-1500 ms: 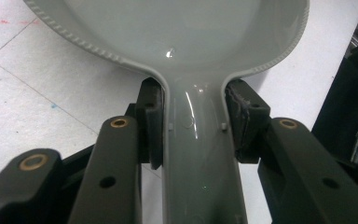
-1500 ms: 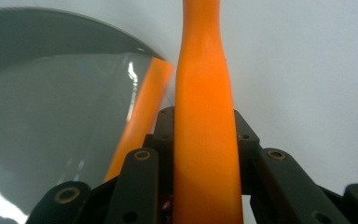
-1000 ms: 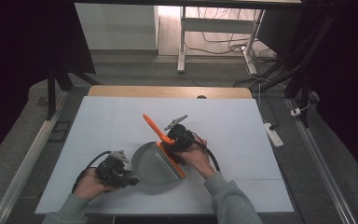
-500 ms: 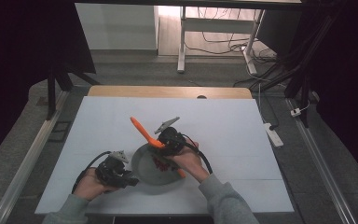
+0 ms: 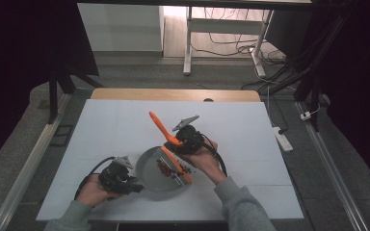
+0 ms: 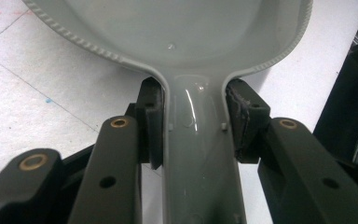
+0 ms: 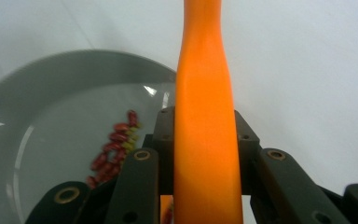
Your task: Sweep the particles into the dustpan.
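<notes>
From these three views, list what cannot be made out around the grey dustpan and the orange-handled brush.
- Brush head: in the high view the orange-handled brush ends behind the right gripper; bristles too small to tell.
- Small red and green bits: blurred in the right gripper view, tiny from above; what they are is unclear.
- Grey plastic dustpan: its far rim is cut off by the top edge of the left gripper view.
</notes>
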Available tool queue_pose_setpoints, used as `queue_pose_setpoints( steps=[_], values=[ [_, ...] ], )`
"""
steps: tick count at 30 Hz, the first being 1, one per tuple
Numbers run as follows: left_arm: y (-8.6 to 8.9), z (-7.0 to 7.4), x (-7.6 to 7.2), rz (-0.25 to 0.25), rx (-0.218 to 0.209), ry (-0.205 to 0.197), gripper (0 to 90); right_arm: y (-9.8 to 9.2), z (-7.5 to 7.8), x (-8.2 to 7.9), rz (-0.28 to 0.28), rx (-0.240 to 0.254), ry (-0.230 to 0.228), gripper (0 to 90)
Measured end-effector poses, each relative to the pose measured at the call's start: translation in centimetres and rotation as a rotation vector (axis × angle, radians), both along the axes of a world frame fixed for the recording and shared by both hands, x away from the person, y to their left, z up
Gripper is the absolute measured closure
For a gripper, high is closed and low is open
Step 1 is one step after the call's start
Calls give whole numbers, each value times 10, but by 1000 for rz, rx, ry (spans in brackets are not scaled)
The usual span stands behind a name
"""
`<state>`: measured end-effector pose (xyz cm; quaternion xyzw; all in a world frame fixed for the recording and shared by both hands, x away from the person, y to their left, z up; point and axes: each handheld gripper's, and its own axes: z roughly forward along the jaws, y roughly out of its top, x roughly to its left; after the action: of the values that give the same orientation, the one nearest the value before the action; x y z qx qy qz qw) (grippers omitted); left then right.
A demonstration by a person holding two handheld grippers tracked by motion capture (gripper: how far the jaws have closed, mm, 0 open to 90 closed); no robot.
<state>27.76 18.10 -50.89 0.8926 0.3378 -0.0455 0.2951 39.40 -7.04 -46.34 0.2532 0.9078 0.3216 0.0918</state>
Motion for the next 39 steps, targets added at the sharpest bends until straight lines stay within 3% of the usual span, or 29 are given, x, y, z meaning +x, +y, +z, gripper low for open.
queue_pose_setpoints(
  steps=[5, 18, 27, 33, 35, 37, 39],
  values=[
    [0, 0, 0, -2, 0, 0, 614, -11, -6, 5, -48, -15, 1, 710],
    [6, 3, -3, -1, -10, -3, 615, -25, -19, 5, -108, -43, 25, 710],
    [5, 2, -3, -6, -4, -1, 615, -21, -24, -1, -102, -50, 63, 711],
    [5, 2, -3, -7, -3, -1, 614, -13, -25, -9, -83, -62, 48, 710],
    [4, 2, -3, -9, -2, -2, 615, -12, -25, -11, -83, -54, 57, 710],
    [4, 2, -3, -10, 0, -2, 614, -11, -26, -13, -66, -13, 100, 710],
    [4, 2, -3, -9, 0, -1, 614, -7, -26, -17, -65, -12, 87, 710]
  ],
)
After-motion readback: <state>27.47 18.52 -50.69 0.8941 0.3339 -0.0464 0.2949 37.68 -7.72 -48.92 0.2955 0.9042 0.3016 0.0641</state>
